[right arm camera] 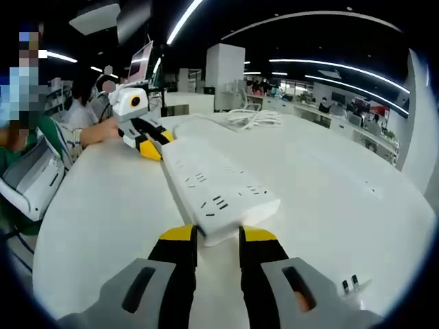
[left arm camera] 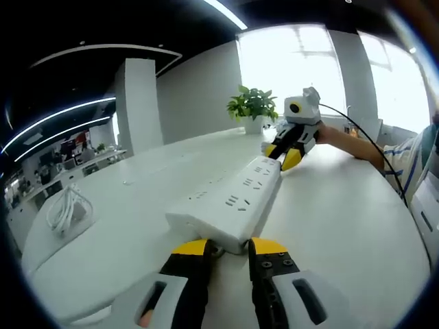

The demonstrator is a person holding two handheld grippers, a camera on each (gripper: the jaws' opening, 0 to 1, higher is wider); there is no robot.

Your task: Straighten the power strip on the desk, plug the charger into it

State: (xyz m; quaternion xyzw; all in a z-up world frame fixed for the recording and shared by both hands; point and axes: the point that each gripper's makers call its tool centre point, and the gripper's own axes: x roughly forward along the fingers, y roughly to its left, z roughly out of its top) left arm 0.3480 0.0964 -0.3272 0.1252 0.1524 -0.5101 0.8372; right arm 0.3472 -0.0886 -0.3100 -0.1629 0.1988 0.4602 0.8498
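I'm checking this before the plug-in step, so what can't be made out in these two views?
- Power strip cord end: left gripper view, hidden behind the left gripper.
- Charger: right gripper view, small, cut off near the rim.
- Right gripper grip: strip end covers the gap, contact unclear.
- Coiled cable: too small for plug type.

An open-plan office: long white desk (right arm camera: 329, 171), rows of workstations (right arm camera: 343, 113), ceiling light strips (right arm camera: 329, 65), potted plant (left arm camera: 252, 106).

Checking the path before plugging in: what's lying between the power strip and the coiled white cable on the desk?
Nothing: in the left gripper view, bare desk separates the power strip from the coiled white cable.
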